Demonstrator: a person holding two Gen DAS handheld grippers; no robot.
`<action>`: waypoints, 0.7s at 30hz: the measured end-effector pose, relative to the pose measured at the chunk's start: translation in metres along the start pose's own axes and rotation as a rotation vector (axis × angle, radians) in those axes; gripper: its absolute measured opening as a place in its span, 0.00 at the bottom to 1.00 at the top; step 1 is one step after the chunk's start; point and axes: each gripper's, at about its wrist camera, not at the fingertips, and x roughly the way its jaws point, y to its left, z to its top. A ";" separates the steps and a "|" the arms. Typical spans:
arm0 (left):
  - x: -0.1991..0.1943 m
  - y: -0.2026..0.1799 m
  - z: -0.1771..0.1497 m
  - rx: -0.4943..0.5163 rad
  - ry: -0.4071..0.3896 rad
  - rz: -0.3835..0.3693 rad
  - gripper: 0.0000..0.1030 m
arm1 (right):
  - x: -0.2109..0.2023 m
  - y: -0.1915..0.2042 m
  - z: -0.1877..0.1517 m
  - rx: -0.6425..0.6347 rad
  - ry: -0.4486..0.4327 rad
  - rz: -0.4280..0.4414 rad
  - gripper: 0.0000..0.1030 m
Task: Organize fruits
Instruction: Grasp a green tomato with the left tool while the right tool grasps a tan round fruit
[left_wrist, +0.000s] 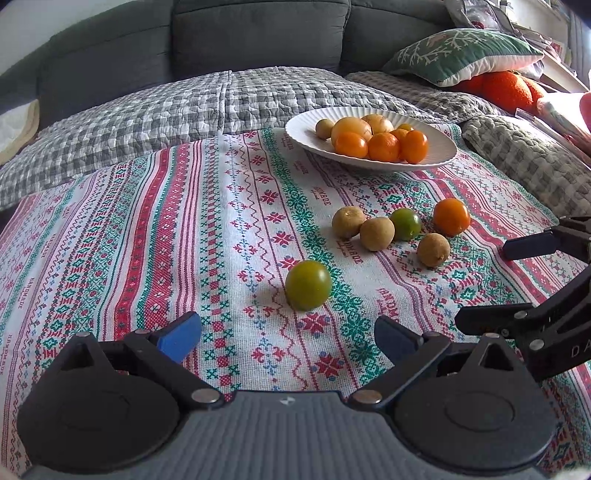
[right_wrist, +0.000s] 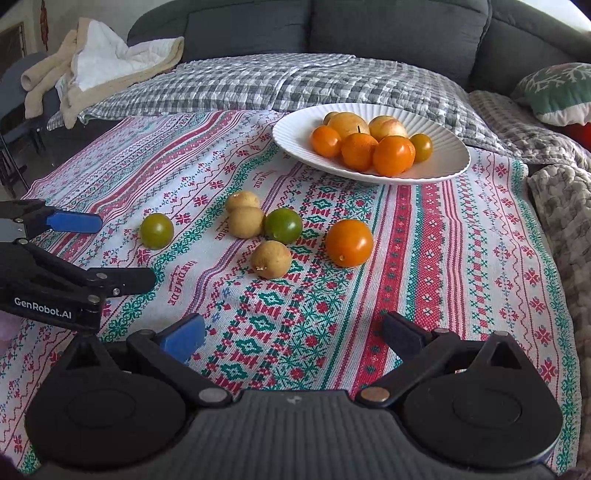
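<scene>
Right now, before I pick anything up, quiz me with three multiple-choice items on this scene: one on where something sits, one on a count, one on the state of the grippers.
1. Where does the white plate sit relative to the loose fruit on the tablecloth?
A. Beyond them, toward the sofa
B. Between them and the grippers
C. Off the cloth, on the floor

2. How many fruits lie loose on the cloth, off the plate?
A. Three
B. Six
C. Nine

3. What state are the left gripper and right gripper in?
A. Both shut on fruit
B. Left shut, right open
C. Both open, holding nothing

Answers:
1. A, the plate lies behind the loose cluster in both views.
2. B, three brown fruits, two green, one orange fruit.
3. C, each pair of fingers stands wide apart with only cloth between.
</scene>
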 end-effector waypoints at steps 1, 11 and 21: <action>0.001 -0.001 0.001 0.004 -0.003 -0.005 0.92 | 0.000 0.000 0.001 0.002 -0.001 0.005 0.99; 0.006 -0.006 0.014 -0.020 -0.018 -0.048 0.56 | 0.004 -0.002 0.010 0.008 -0.015 0.010 0.99; 0.008 -0.005 0.025 -0.061 0.022 -0.028 0.22 | 0.008 -0.005 0.017 0.024 -0.024 0.007 0.96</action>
